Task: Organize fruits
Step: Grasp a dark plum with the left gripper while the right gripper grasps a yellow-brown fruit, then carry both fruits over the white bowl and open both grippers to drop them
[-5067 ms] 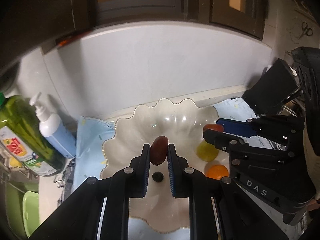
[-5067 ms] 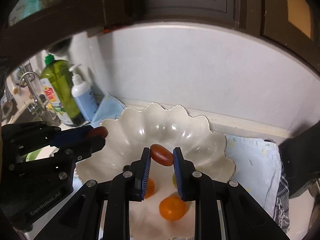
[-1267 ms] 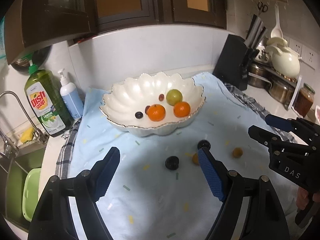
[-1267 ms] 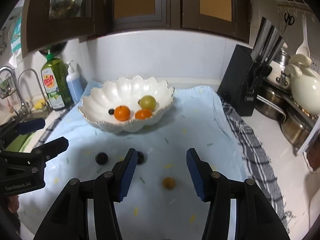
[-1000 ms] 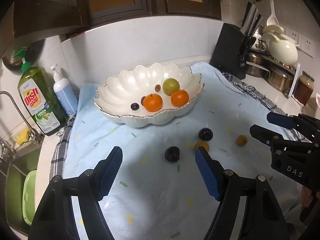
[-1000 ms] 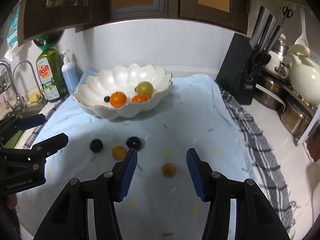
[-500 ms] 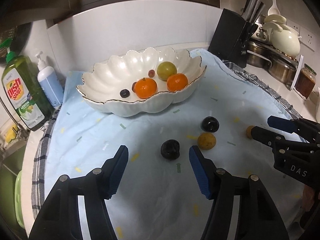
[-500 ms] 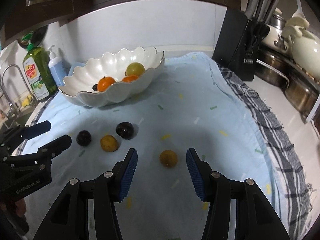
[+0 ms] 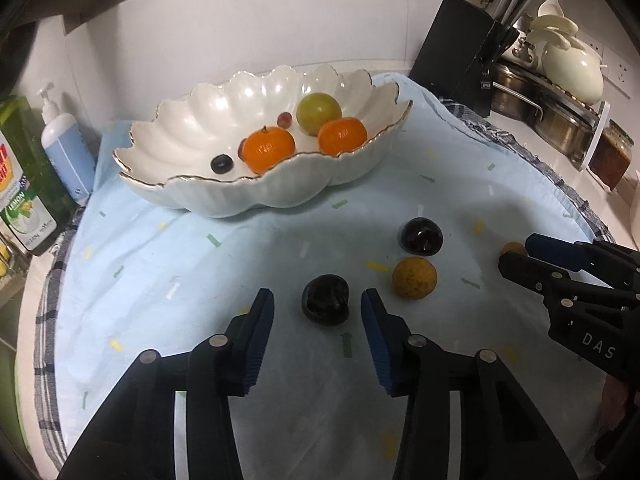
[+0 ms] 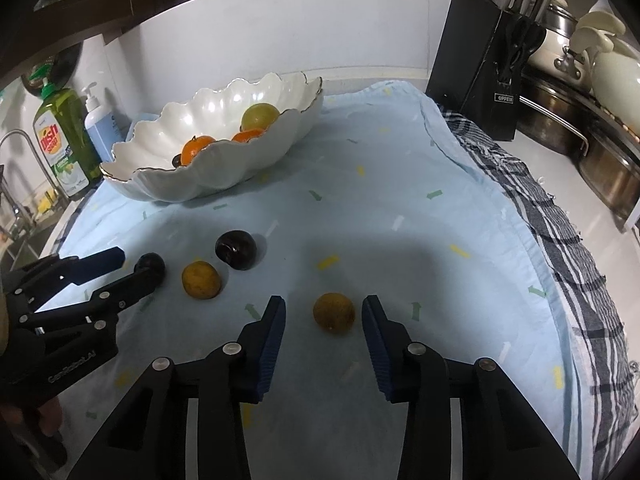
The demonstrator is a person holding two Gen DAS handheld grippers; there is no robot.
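A dark plum (image 9: pixel 326 299) lies on the light blue cloth (image 9: pixel 200 272) between the fingers of my left gripper (image 9: pixel 318 306), whose jaws are closing but stand clear of it. A small brown-yellow fruit (image 10: pixel 334 313) lies between the fingers of my right gripper (image 10: pixel 324 314), jaws also closing, with gaps on both sides. A second dark plum (image 9: pixel 421 236) and a yellow fruit (image 9: pixel 414 278) lie nearby. The white scalloped bowl (image 9: pixel 224 196) holds two oranges, a green fruit and small dark ones.
A dish soap bottle (image 10: pixel 64 140) and a pump bottle (image 9: pixel 66 148) stand left of the bowl. A black knife block (image 10: pixel 484 68), pots and a white teapot (image 9: pixel 568 64) stand at the right. A checked towel (image 10: pixel 560 248) edges the cloth.
Both grippers came down toward the cloth and narrowed. The dark plum now sits between the left fingers and the brown-yellow fruit between the right ones. Earlier each gripper dropped a small red fruit in the bowl.
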